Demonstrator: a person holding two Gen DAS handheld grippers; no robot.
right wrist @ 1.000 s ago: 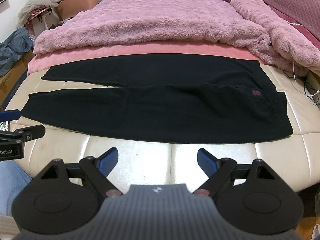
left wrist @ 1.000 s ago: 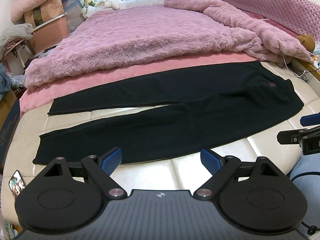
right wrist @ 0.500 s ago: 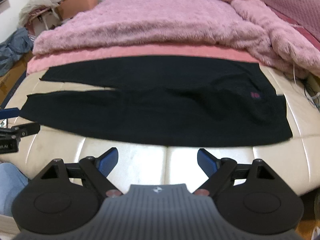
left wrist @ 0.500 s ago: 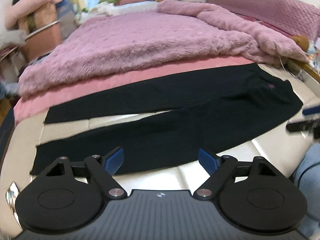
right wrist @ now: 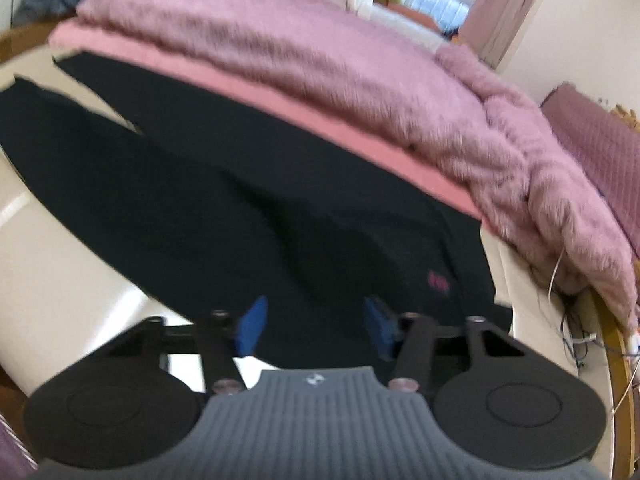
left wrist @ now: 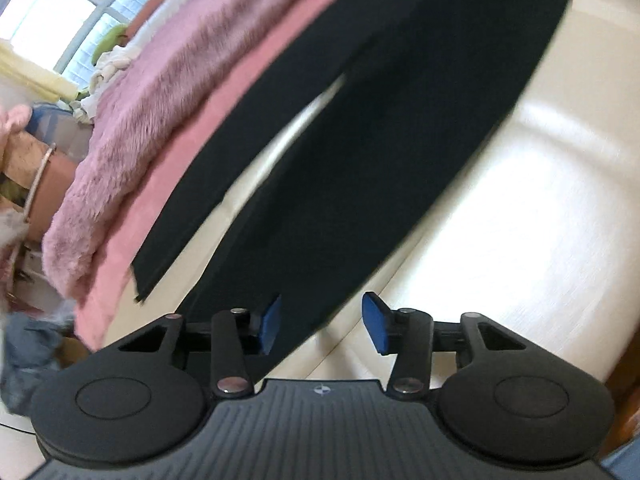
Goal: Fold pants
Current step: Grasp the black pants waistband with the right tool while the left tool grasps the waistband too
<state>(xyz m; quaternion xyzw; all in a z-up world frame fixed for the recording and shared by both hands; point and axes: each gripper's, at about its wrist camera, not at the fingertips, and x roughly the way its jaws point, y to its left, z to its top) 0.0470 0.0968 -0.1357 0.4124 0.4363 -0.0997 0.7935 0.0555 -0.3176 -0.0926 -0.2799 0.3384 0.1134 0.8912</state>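
While the black pants point(right wrist: 224, 200) lie flat and unfolded across the frame's middle (nothing creased yet), the left gripper point(left wrist: 322, 326) and right gripper point(right wrist: 312, 324) hover at the lower edge, jaws apart, every fold left.

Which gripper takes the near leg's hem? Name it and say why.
Left, probably. The left gripper is open around the near leg's hem; the right gripper hangs open at the waist end.

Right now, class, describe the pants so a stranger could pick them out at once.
Find the bed's cream mattress, in front of the fluffy pink blanket. The pants lie flat there, legs spread apart: the only black cloth, with a small red mark near the waist.
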